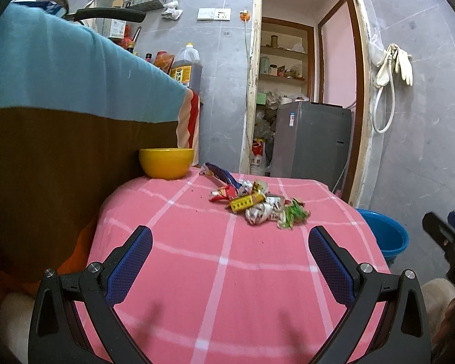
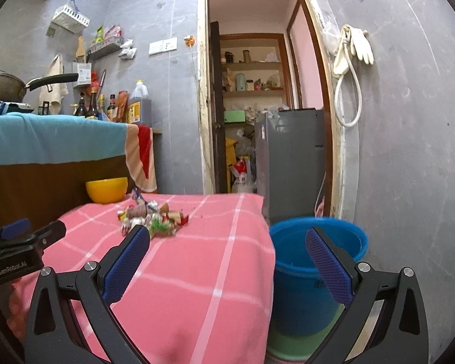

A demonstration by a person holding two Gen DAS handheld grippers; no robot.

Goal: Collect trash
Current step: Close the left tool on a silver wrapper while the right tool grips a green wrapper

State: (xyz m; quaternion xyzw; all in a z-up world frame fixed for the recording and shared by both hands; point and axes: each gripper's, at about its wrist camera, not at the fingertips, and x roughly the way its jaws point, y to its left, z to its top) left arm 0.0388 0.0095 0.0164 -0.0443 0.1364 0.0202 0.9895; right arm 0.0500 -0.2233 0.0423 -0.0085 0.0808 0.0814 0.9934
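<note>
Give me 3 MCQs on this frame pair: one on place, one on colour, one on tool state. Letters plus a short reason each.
1. Where is the pile of wrappers?
A. In the blue bucket
B. On the pink checked cloth
C. In the yellow bowl

2. What colour is the bowl at the far corner of the table?
A. Yellow
B. Green
C. White

3. How is the left tool?
A. Shut on a wrapper
B. Open and empty
C. Shut on the bowl

Answers:
1. B, the wrappers lie loose on the pink checked cloth, apart from the bowl and the blue bucket.
2. A, it shows yellow in both views.
3. B, its blue pads stand wide apart with only cloth between them; the right tool is open too.
</note>
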